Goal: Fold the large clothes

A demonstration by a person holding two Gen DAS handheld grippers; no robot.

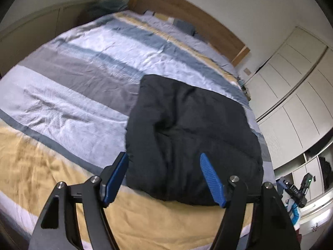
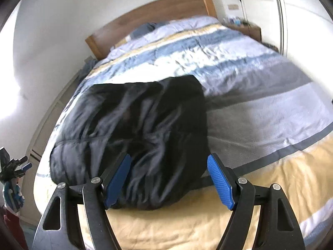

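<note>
A black padded garment (image 1: 193, 137) lies folded into a thick rectangular bundle on the striped bed cover (image 1: 79, 79). It also shows in the right wrist view (image 2: 141, 133), near the bed's foot. My left gripper (image 1: 164, 160) is open and empty, hovering above the bundle's near edge. My right gripper (image 2: 168, 164) is open and empty too, above the near edge of the bundle. The right gripper also shows far off at the right of the left wrist view (image 1: 299, 189), and the left gripper shows at the left edge of the right wrist view (image 2: 14, 166).
The bed has a wooden headboard (image 1: 187, 14) with pillows (image 1: 183, 26) at the far end. White wardrobe doors (image 1: 291, 95) stand beside the bed. A bedside table (image 2: 245, 28) stands by the headboard. A yellow stripe (image 2: 187, 225) of cover lies under both grippers.
</note>
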